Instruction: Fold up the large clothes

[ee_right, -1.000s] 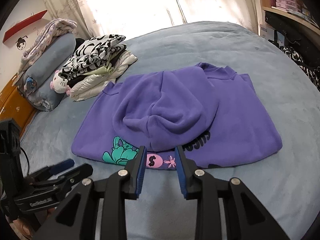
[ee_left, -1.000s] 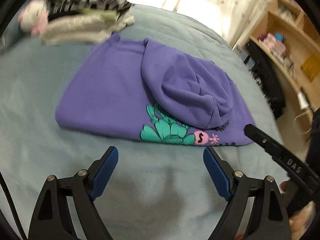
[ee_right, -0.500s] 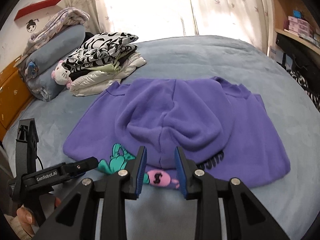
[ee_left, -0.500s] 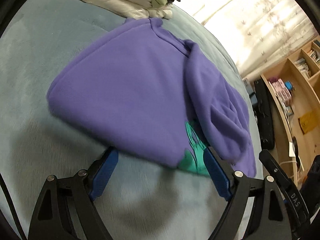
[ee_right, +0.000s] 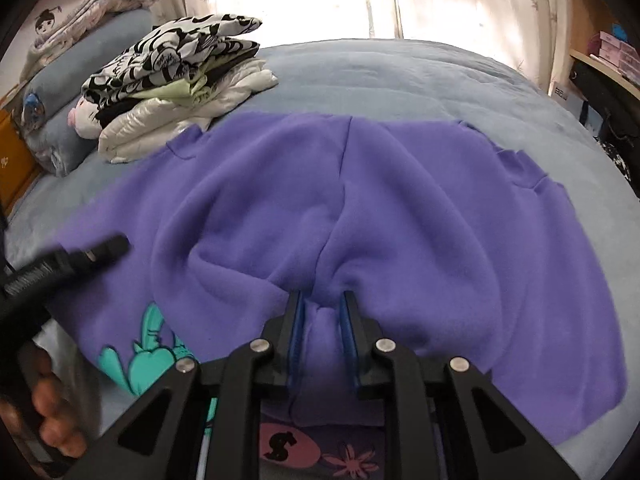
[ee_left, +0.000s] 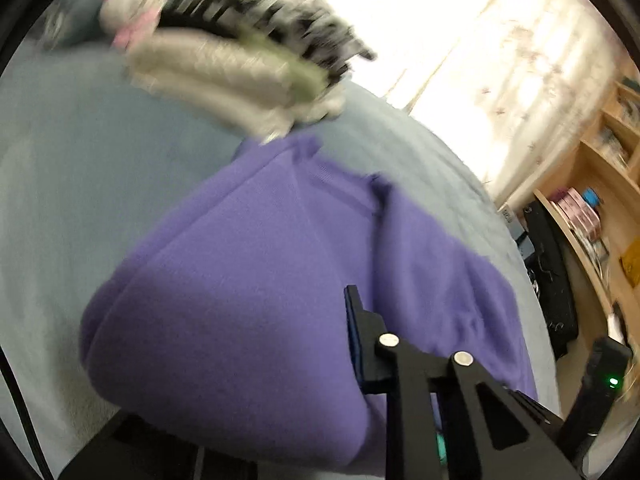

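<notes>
A purple hoodie lies partly folded on the blue-grey bed, with a teal and pink print at its near edge. My right gripper is shut on a bunch of the hoodie's fabric at the near edge of the folded hood. In the left wrist view the hoodie fills the middle and bulges over my left gripper; only its right finger shows, the left one is hidden under the cloth. The left gripper's body also shows at the left of the right wrist view.
A stack of folded clothes with a plush toy lies at the bed's far left, also seen blurred in the left wrist view. Rolled blue bedding lies behind it. Wooden shelves stand to the right of the bed.
Both grippers moved forward onto the hoodie's near edge. The right gripper now pinches fabric between its fingers. The hoodie's left corner now bulges over the left gripper.
</notes>
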`<state>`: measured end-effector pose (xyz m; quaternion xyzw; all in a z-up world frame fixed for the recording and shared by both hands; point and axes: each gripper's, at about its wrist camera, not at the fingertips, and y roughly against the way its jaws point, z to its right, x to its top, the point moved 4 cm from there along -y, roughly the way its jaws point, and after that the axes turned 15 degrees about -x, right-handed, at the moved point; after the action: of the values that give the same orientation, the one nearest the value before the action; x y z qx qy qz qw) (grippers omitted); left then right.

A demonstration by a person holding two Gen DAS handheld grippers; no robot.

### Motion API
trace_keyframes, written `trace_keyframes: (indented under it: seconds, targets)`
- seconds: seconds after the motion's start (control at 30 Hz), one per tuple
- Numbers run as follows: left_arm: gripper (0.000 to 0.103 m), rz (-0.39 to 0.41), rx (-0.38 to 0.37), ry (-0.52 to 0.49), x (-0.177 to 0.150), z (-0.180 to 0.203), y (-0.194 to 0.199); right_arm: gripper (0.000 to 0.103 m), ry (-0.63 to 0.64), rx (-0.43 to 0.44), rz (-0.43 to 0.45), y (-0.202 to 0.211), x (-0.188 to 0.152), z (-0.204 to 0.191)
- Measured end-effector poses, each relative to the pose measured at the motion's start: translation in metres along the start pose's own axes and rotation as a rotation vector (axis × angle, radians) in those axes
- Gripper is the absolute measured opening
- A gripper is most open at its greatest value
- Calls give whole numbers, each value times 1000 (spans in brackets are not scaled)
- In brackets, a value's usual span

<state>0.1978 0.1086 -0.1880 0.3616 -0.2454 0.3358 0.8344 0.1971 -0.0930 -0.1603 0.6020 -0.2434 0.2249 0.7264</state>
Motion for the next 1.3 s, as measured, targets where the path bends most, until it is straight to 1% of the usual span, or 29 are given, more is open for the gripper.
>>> trace_keyframes:
  seconds: [0.1, 0.17, 0.27, 0.4, 0.47, 0.53, 0.6, 0.63, 0.67, 0.7, 0.83, 0.87, 0.93, 1.03, 1.1, 1.17, 1.23, 1.3]
  targets:
    - [16, 25, 4, -150, 8, 38, 4, 19, -11, 18, -7, -1, -3, 2]
    - [16, 40, -23, -246, 12, 69, 7, 19, -32, 42, -12, -2, -4, 6]
    - [16, 37, -59, -372, 13, 113, 3, 19, -71, 86, -22, -2, -6, 13]
    - [16, 9, -103, -475, 9, 154, -6, 19, -137, 169, -56, -4, -8, 25]
    - [16, -5, -121, -529, 4, 175, -11, 19, -185, 227, -89, -3, -9, 36]
    - [16, -19, -139, -587, -2, 195, -16, 18, -239, 293, -137, 0, -11, 50]
    - [16, -30, -155, -620, -7, 210, -19, 18, -310, 380, -191, 9, -15, 74]
    - [16, -40, -165, -636, -10, 218, -23, 18, -326, 393, -200, 13, -17, 83]
    - [16, -51, -172, -652, -15, 228, -26, 18, -342, 387, -199, 19, -20, 96]
    - [16, -66, -176, -674, -20, 237, -31, 18, -354, 358, -183, 26, -23, 113]
    - [16, -134, -147, -764, -52, 270, -53, 18, -388, 105, -111, 47, -41, 183]
    - [16, -151, -146, -777, -61, 278, -56, 18, -410, 83, -103, 50, -45, 197]
    - [16, -195, -151, -804, -78, 291, -67, 18, -473, 56, -93, 54, -56, 227]
    - [16, -272, -135, -871, -107, 306, -87, 18, -531, 13, -79, 57, -65, 255]
    - [18, -322, -102, -921, -128, 313, -105, 18, -562, -12, -75, 56, -73, 272]
    - [18, -379, -60, -967, -152, 314, -124, 18, -583, -11, -76, 54, -79, 282]
    - [19, -427, -19, -1012, -173, 310, -142, 18, -597, -6, -83, 50, -83, 286]
    - [20, -456, 22, -1076, -194, 306, -156, 18, -603, 0, -88, 47, -85, 287]
